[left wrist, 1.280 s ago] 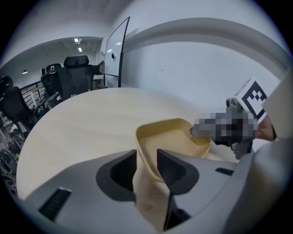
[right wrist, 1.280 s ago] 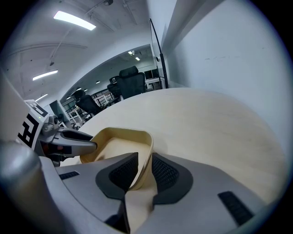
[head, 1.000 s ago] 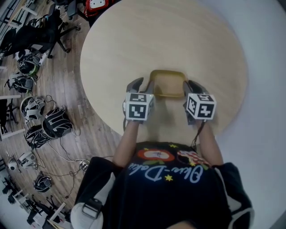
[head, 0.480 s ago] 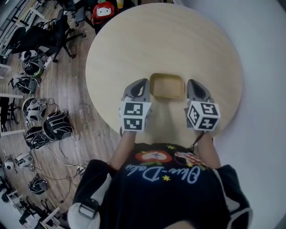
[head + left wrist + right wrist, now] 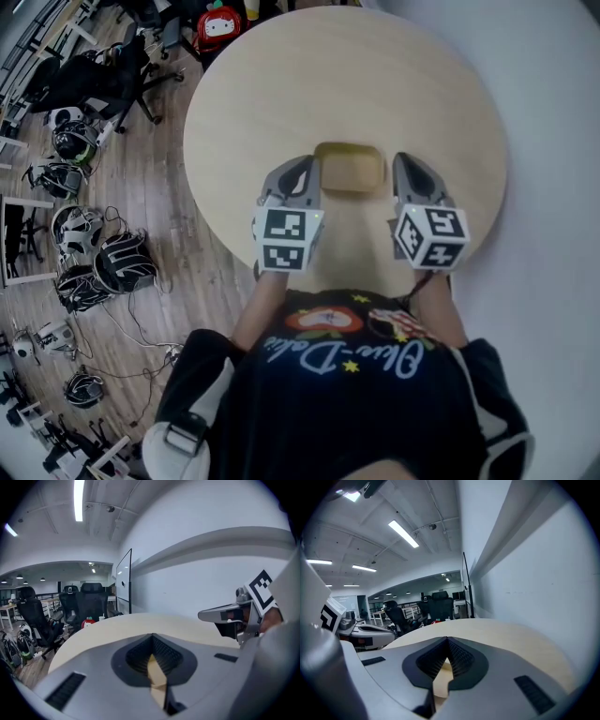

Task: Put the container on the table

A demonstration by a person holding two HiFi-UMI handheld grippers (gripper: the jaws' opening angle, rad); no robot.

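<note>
A shallow tan container (image 5: 350,169) rests on the round wooden table (image 5: 375,84), near its front edge. My left gripper (image 5: 302,171) hovers just left of it and my right gripper (image 5: 406,167) just right of it, both lifted off the tabletop and apart from the container. In the left gripper view the left gripper (image 5: 152,637) has its jaws together with nothing held, and the right gripper (image 5: 208,616) shows across from it. The right gripper (image 5: 447,642) looks the same in its own view, empty. Neither gripper view shows the container.
Black office chairs (image 5: 103,70) and several helmet-like devices with cables (image 5: 98,262) crowd the wooden floor left of the table. A red toy (image 5: 217,21) sits beyond the table's far left edge. A pale wall (image 5: 543,583) runs along the right side.
Both grippers have come away from the container's two ends and risen toward the camera. The container stays put on the table.
</note>
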